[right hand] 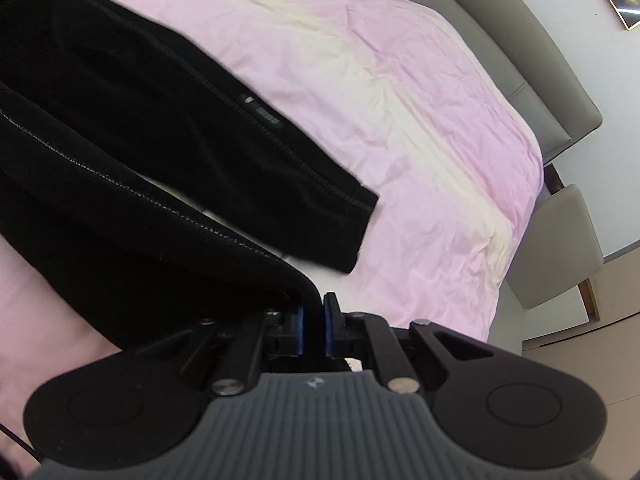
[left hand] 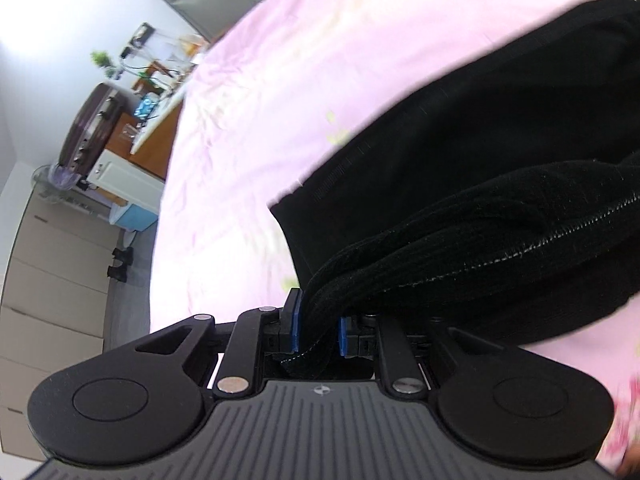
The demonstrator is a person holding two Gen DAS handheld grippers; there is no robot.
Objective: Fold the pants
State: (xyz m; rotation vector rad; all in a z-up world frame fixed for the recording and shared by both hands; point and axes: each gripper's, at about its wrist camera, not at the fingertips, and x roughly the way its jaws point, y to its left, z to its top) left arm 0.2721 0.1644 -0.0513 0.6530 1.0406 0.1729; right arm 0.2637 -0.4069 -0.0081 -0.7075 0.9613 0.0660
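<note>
On a pink bedsheet (right hand: 420, 128), black pants (right hand: 132, 128) lie partly spread, partly lifted. Bed takes up most of both views; grey headboard (right hand: 532, 52) at far right.

Left gripper (left hand: 319, 330): blue pads pinching a bunched, ribbed edge of the pants, a stitched seam running up and right from the bite. Cloth rises off the sheet here.

Right gripper (right hand: 313, 326): pads pressed nearly together on a thin edge of the same black fabric, which drapes away to the left. Beyond it one leg end (right hand: 352, 224) lies flat on the sheet, hem toward the right.

Progress, as judged: early to middle. Both ends of one edge are taken up and raised, so a fold looks to be under way, but no finished crease or stacked layers show. Carrying the held edge over, laying it down, smoothing, and likely a further fold all seem left.

Hard to make out: which part is gripped, waistband or hem, cannot be told. The pants run off the right edge of the left view and the left edge of the right view, so the full layout is hidden. Fabric is uniformly dark; layers blend. Cluttered furniture (left hand: 120, 128) at far left is blurred.
</note>
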